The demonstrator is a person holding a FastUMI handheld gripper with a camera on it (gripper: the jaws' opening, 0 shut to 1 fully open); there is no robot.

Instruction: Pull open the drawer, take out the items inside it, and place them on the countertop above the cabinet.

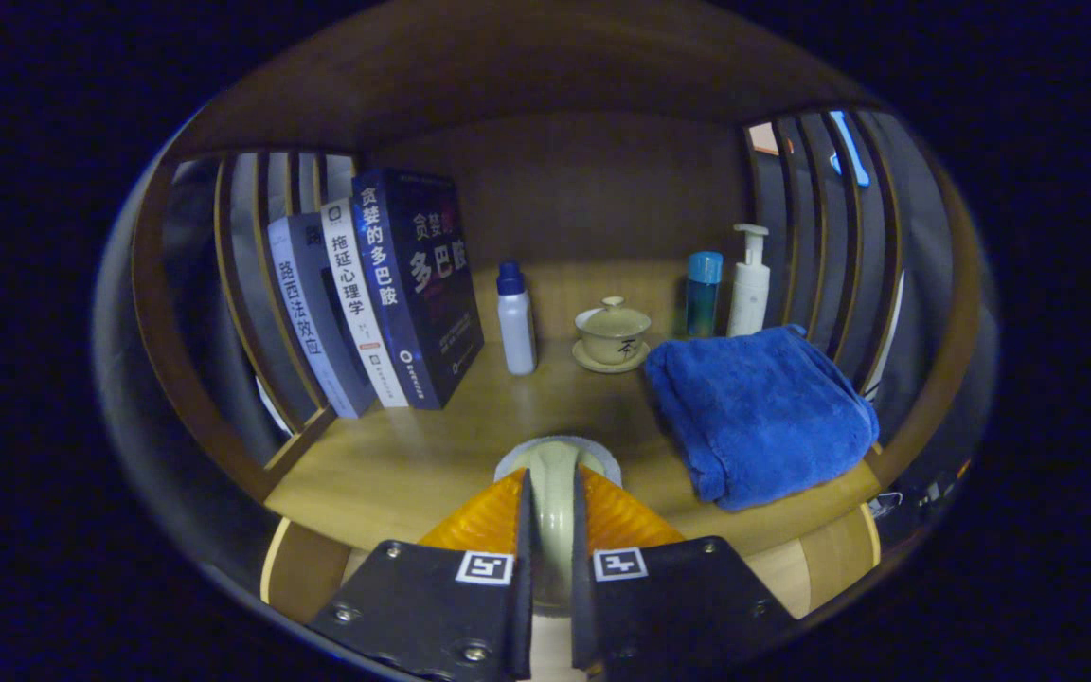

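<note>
The hand-held gripper [552,511] is seen nearly closed, its two orange fingers [484,516] pressed on either side of a pale, glazed-looking item [555,474], most likely a ceramic lid or small dish taken from the drawer. The item is held on edge just over the front of the desk [394,455], with a rounded rim showing beyond the fingertips. It is judged stiff, smooth, rather slippery and breakable, so a firm pinch across its thin body and a gentle set-down are called for.

Further in, one folded blue towel [759,417] is laid to the right, soft and easy to take anywhere. Behind it, one lidded teacup on a saucer [612,333] is counted, fragile as well. Three bottles are stood upright: a white one with a blue cap [516,322], a blue one [703,294] and a white pump bottle [749,284]. Three books [384,294] are leaned against the left slats.
</note>
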